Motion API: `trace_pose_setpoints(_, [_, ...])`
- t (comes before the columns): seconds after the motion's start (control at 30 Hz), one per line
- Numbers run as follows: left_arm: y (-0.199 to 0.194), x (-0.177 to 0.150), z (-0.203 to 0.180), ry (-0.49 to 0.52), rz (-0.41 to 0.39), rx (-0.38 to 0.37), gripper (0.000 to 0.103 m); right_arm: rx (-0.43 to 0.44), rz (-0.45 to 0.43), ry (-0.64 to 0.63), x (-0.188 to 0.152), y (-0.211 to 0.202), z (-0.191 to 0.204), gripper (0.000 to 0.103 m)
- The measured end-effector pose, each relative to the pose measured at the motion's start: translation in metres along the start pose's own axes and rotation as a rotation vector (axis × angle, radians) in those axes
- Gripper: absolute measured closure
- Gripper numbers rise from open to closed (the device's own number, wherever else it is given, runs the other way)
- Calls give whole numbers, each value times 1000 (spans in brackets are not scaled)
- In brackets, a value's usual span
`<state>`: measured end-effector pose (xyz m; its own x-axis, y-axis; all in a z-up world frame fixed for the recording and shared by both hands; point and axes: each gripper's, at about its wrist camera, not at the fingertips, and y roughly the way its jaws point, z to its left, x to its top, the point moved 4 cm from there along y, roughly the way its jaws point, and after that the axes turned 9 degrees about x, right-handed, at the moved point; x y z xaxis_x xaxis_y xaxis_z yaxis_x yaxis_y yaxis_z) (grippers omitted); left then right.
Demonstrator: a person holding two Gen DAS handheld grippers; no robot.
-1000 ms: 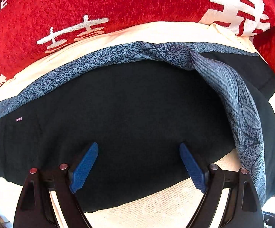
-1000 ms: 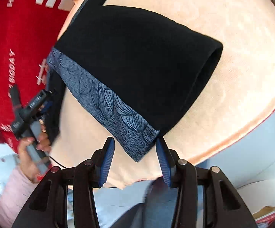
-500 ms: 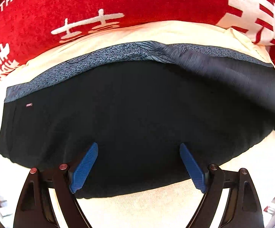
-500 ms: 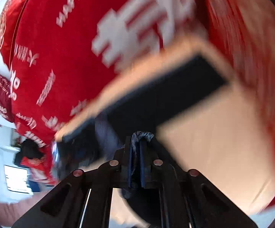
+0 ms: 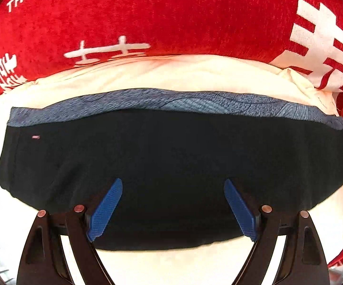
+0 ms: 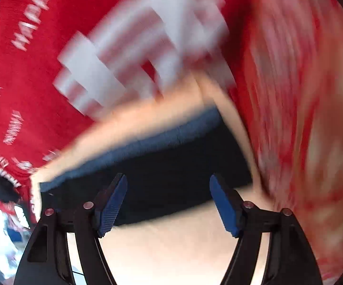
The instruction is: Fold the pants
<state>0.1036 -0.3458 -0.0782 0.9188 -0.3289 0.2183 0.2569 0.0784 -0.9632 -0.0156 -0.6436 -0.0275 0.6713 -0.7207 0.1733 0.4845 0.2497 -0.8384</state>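
Red printed blanket [image 5: 171, 16] fills the frame top, cream cushion [image 5: 171, 76] below. Pants [image 5: 171, 161] lie folded lengthwise mid-frame; cross fold is left for you. Left hand-held gripper [image 5: 172, 207] wide, empty; right hand-held gripper [image 6: 168, 205] opening, empty.

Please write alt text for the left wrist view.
Folded black pants with a blue-grey patterned side band lie flat on a cream cushion, under the open left gripper. A red blanket with white lettering lies behind.
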Motion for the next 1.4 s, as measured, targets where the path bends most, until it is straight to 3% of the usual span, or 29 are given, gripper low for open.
trace_pose_setpoints(0.07, [9, -1, -7, 11, 19, 7, 14, -19, -9, 85, -6, 21, -25, 53])
trace_pose_setpoints(0.17, [13, -1, -13, 24, 33, 17, 14, -4, -35, 139, 3, 37, -40, 95])
trace_pose_setpoints(0.27, [15, 2, -14, 35, 51, 43, 14, 24, -106, 23, 17, 15, -20, 95])
trace_pose_setpoints(0.33, [10, 5, -14, 32, 61, 40, 14, -37, -44, 9, 20, 22, -27, 90])
trace_pose_setpoints(0.4, [-5, 15, -19, 37, 35, 22, 14, -135, 80, 6, 13, 31, -37, 87])
trace_pose_setpoints(0.57, [-14, 49, -50, 58, -17, -5, 14, -58, -33, -135, 3, -6, 6, 87])
trace_pose_setpoints(0.7, [19, 83, -90, 19, 2, -10, 14, 5, 15, -324, 36, 44, 59, 87])
trace_pose_setpoints(0.77, [39, 87, -103, 2, 13, 38, 14, 57, 43, -332, 52, 81, 72, 87])
trace_pose_setpoints(0.83, [45, 90, -105, -18, -38, 67, 14, 102, 91, -295, 54, 111, 73, 87])
trace_pose_setpoints(0.87, [46, 91, -104, -17, -43, 72, 14, 87, 116, -285, 54, 125, 68, 88])
trace_pose_setpoints(0.97, [46, 90, -74, -9, -41, 104, 14, 60, 53, -303, 67, 117, 51, 93])
trace_pose_setpoints(1.07, [40, 83, -34, -32, -5, 139, 14, -138, -4, -257, 82, 90, 4, 93])
trace_pose_setpoints(1.2, [15, 60, 22, -45, 16, 194, 14, -55, 14, -118, 71, 59, -14, 86])
trace_pose_setpoints(1.27, [4, 45, 55, -59, 23, 217, 14, 70, 45, -100, 46, 52, 4, 86])
trace_pose_setpoints(1.33, [-2, 31, 89, -92, 39, 222, 14, 173, 102, -96, 9, 54, 32, 78])
trace_pose_setpoints(1.4, [-4, 18, 119, -125, 56, 232, 14, 308, 179, -97, -36, 65, 72, 64])
